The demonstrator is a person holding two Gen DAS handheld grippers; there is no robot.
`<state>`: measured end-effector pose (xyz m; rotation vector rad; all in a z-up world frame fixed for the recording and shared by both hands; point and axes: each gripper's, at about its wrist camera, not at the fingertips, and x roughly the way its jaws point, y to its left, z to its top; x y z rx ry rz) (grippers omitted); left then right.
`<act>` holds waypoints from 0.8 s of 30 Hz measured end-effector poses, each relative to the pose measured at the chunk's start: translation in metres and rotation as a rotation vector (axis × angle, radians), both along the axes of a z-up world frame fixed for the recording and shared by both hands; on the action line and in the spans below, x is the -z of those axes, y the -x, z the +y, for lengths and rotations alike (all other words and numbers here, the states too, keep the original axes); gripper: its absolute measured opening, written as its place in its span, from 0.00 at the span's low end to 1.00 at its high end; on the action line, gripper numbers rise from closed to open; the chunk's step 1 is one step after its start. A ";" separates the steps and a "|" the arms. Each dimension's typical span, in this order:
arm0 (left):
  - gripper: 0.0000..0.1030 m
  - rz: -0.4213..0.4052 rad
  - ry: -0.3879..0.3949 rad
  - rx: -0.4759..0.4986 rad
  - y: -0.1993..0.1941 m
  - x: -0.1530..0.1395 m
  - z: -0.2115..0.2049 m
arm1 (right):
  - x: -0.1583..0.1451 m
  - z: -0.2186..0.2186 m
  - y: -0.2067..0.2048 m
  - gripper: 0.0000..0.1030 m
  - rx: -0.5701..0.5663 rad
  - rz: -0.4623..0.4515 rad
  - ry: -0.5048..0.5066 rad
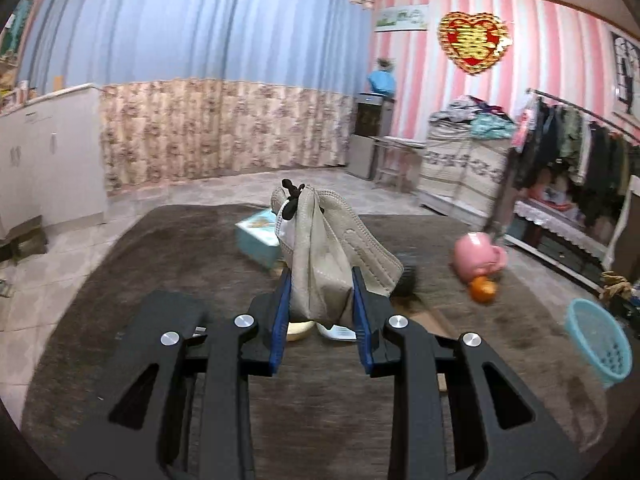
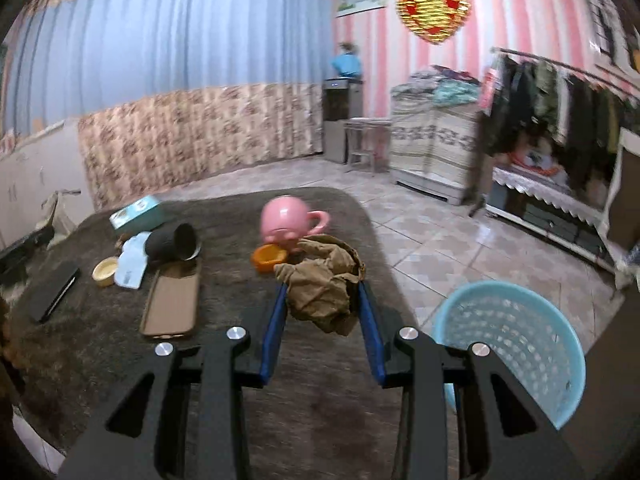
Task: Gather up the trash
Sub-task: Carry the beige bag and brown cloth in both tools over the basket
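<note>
My left gripper (image 1: pixel 322 276) is shut on a crumpled beige face mask (image 1: pixel 320 248) with a black strap and holds it up above the brown rug-covered table (image 1: pixel 120 280). My right gripper (image 2: pixel 322 292) is shut on a crumpled brown paper wad (image 2: pixel 324 284) near the table's right edge. A light blue perforated waste basket (image 2: pixel 516 340) stands on the floor just right of the right gripper; it also shows at the right edge of the left wrist view (image 1: pixel 600 340).
On the table lie a pink mug (image 2: pixel 286 216), an orange lid (image 2: pixel 269 258), a black cup on its side (image 2: pixel 174 242), a teal box (image 2: pixel 138 210), a brown phone case (image 2: pixel 172 304), a yellow dish (image 2: pixel 106 270), a pale blue wrapper (image 2: pixel 130 266) and a black phone (image 2: pixel 54 290). Tiled floor and clothes rack (image 2: pixel 560 120) lie right.
</note>
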<state>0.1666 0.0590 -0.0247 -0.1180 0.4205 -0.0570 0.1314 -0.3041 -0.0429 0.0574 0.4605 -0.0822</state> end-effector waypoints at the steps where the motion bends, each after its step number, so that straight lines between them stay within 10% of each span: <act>1: 0.26 0.004 0.002 0.016 0.000 -0.001 -0.008 | 0.001 -0.006 0.001 0.35 0.011 -0.002 -0.007; 24: 0.26 0.011 -0.029 0.365 -0.005 -0.010 -0.202 | 0.018 -0.109 0.024 0.35 0.266 0.000 -0.008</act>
